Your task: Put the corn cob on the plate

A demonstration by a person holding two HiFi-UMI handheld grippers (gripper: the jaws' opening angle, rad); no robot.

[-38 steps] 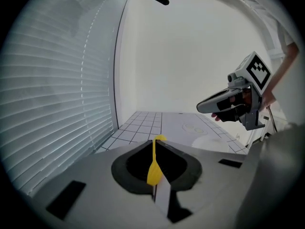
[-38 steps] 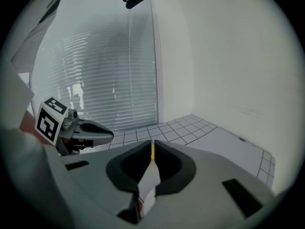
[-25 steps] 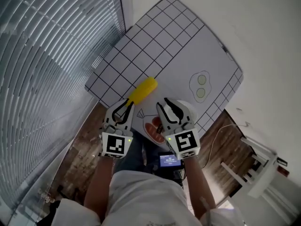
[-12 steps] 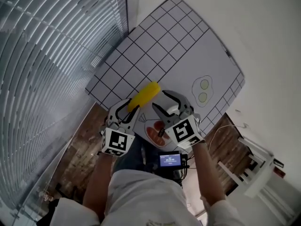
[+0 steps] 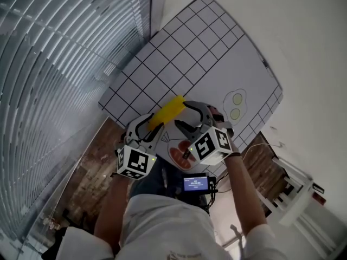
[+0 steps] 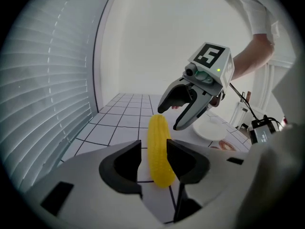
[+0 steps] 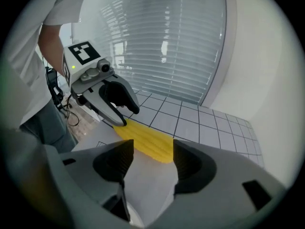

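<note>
The yellow corn cob (image 5: 168,110) lies on the gridded white mat (image 5: 179,58). My left gripper (image 5: 155,130) is at its near end. In the left gripper view the corn cob (image 6: 158,147) sits between the jaws, which have just been opening; a gap shows on the left side. My right gripper (image 5: 183,114) reaches in from the right, its jaws also just opening and astride the cob's far part (image 7: 145,140). Neither gripper's pads press on the cob. The white plate (image 6: 212,129) lies behind the right gripper (image 6: 170,118), mostly hidden in the head view.
Window blinds (image 5: 49,64) run along the mat's left side. Printed egg shapes (image 5: 236,104) and a red printed picture (image 5: 178,156) mark the mat. A small device with a lit screen (image 5: 195,184) hangs at the person's waist. White furniture (image 5: 295,183) stands on the wooden floor at the right.
Both grippers have sunk toward the corn cob and their jaws have widened. The right gripper has rolled, and its jaws now lie over the cob's far part.
</note>
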